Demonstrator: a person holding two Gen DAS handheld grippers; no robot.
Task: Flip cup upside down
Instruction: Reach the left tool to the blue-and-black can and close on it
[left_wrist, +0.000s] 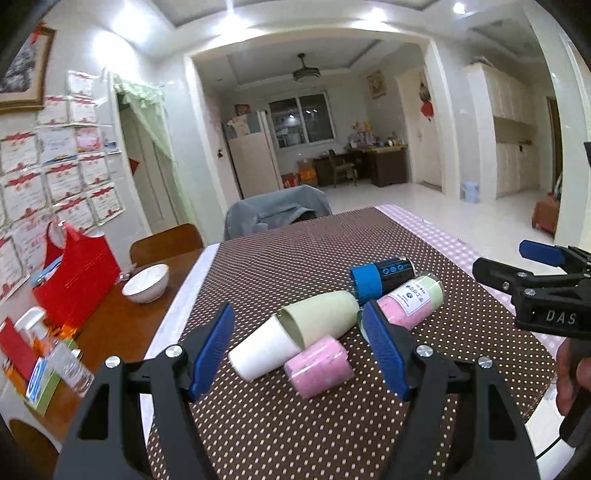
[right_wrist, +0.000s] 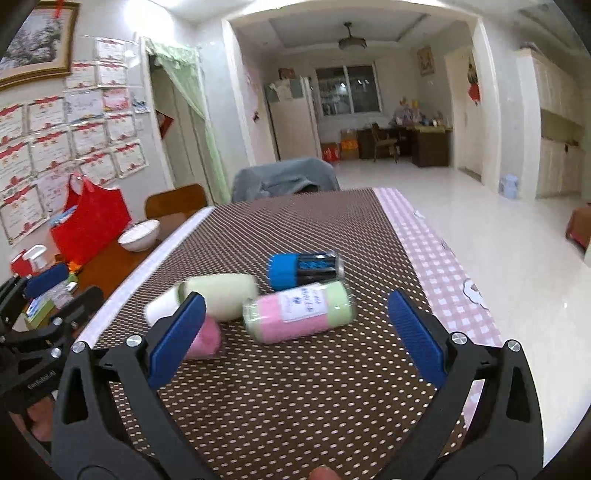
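Note:
Several cups lie on their sides on the brown dotted mat (left_wrist: 295, 424). A white cup (left_wrist: 264, 349) is nested into a pale green cup (left_wrist: 319, 317). A pink cup (left_wrist: 319, 367) lies just in front of them. My left gripper (left_wrist: 301, 354) hovers open above this group, holding nothing. Behind lie a blue and black cup (left_wrist: 382, 277) and a clear tube of pink and green cups (left_wrist: 410, 301). In the right wrist view my right gripper (right_wrist: 295, 338) is open and empty, with the pink and green tube (right_wrist: 299, 314) just ahead and the blue and black cup (right_wrist: 304, 269) beyond.
Left of the mat a wooden table (left_wrist: 107, 332) carries a white bowl (left_wrist: 146, 282), a red bag (left_wrist: 79, 280) and bottles. A chair draped in grey cloth (left_wrist: 277, 210) stands at the far end. A pink checked cloth (right_wrist: 436, 266) runs along the right edge.

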